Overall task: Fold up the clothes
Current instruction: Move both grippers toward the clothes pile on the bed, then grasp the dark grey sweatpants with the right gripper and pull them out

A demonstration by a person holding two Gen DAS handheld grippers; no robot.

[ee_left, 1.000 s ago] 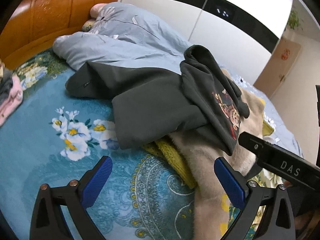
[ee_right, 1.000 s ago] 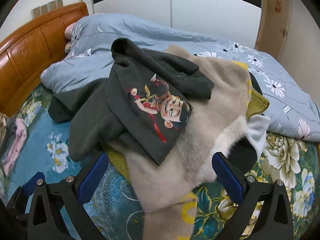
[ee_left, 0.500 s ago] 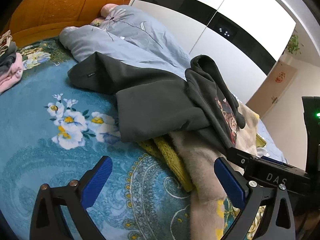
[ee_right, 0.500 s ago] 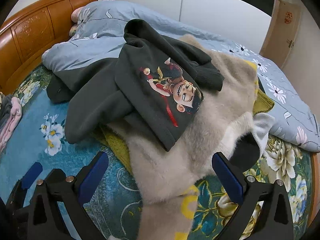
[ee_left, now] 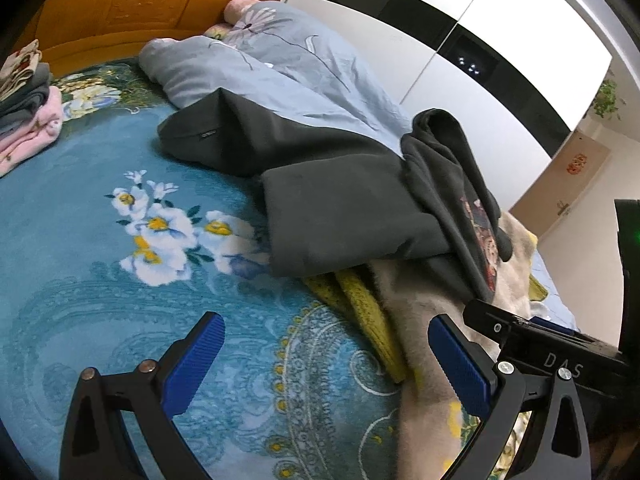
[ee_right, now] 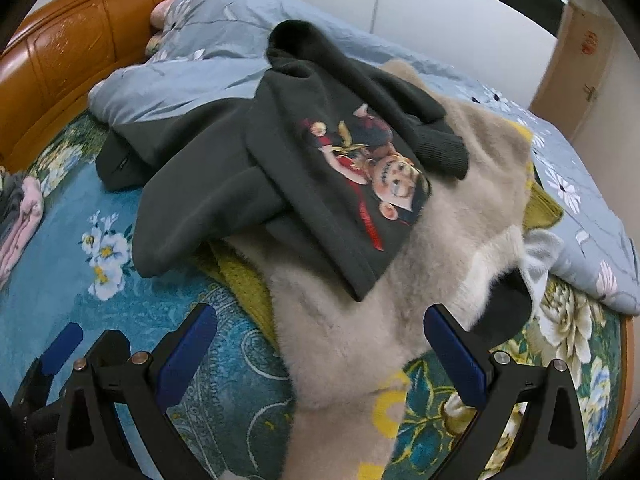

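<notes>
A heap of clothes lies on the blue flowered bedspread (ee_left: pixel 100 272) (ee_right: pixel 48 280). On top is a dark grey sweatshirt (ee_right: pixel 320 168) (ee_left: pixel 460 200) with a cartoon print, draped over dark grey trousers (ee_left: pixel 320 208) (ee_right: pixel 192 200). Beneath them lie a beige fluffy garment (ee_right: pixel 360 320) (ee_left: pixel 420 300) and a mustard knit (ee_left: pixel 360 304) (ee_right: pixel 244 284). My left gripper (ee_left: pixel 326 360) is open above the bedspread, left of the heap. My right gripper (ee_right: pixel 320 348) is open over the beige garment's near end, holding nothing.
A light blue quilt (ee_left: pixel 288 64) (ee_right: pixel 208 60) is bunched along the far side by the wooden headboard (ee_left: pixel 140 0) (ee_right: pixel 60 52). Folded clothes are stacked at the left (ee_left: pixel 24 112) (ee_right: pixel 20 212). White wardrobe doors (ee_left: pixel 460 52) stand behind. The right gripper's body (ee_left: pixel 560 360) shows in the left wrist view.
Both grippers have come closer to the heap and a little lower. The clothes have not moved. Both stay open.
</notes>
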